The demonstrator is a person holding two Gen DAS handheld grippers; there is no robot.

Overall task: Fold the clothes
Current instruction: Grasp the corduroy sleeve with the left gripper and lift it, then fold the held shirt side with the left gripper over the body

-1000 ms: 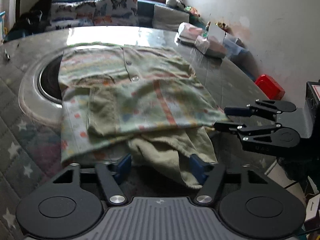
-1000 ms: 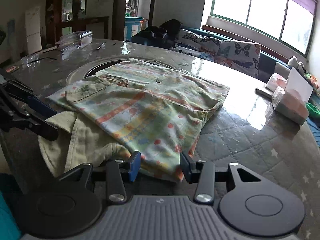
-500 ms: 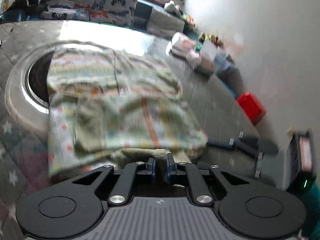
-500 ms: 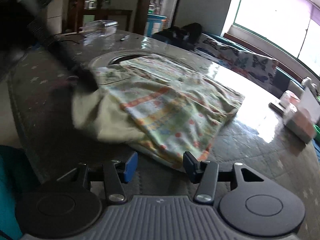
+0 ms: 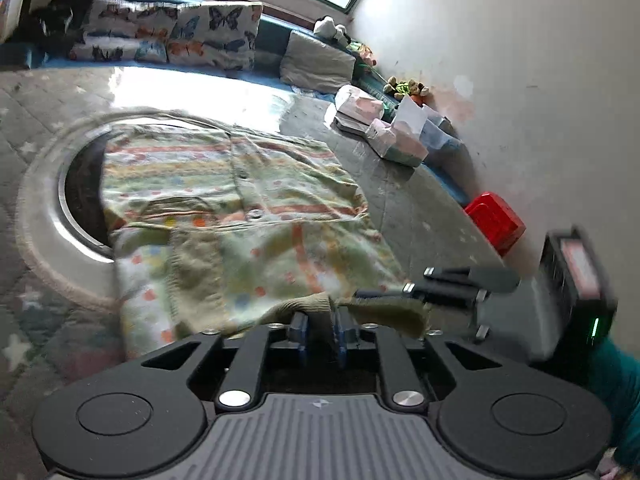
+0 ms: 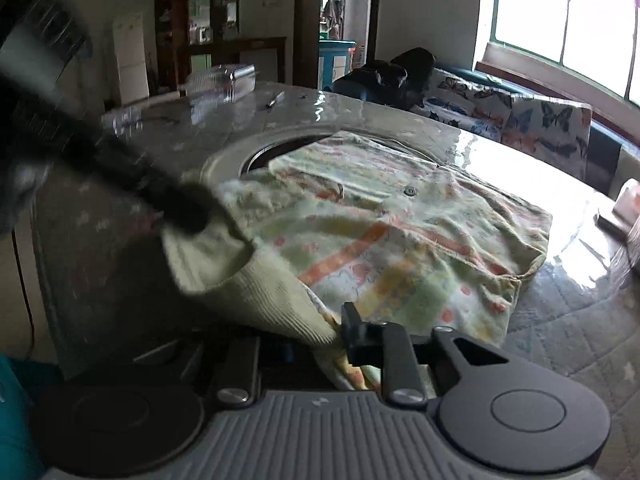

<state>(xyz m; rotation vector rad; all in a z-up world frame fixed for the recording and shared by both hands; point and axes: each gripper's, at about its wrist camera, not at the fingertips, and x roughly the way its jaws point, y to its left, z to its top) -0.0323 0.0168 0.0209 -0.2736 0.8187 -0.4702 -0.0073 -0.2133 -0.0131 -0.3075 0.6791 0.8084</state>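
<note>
A pale green shirt (image 5: pixel 248 184) with coloured stripes, dots and buttons lies partly folded on the table (image 5: pixel 372 200). My left gripper (image 5: pixel 320 330) has a fold of the ribbed hem (image 5: pixel 316 304) pinched between its blue pads, and its jaws are opening a little. In the right wrist view it is a dark blur (image 6: pixel 180 208) at the hem's far end. My right gripper (image 6: pixel 320 340) is closing on the near corner of the shirt (image 6: pixel 400 220), with cloth between the fingers and over the left one. The hem (image 6: pixel 256 284) hangs raised between both grippers. From the left wrist view the right gripper (image 5: pixel 392 284) is at the hem's right end.
A round recess (image 5: pixel 80 184) in the table lies under the shirt's far left part. Tissue boxes (image 5: pixel 396 140) stand at the far right edge, a red box (image 5: pixel 496 224) below by the wall. A clear plastic container (image 6: pixel 220 80) sits at the far side.
Both grippers went from open to closed on the shirt's near edge. The ribbed hem, which lay on the table, is now lifted between them. The right gripper moved in toward the corner.
</note>
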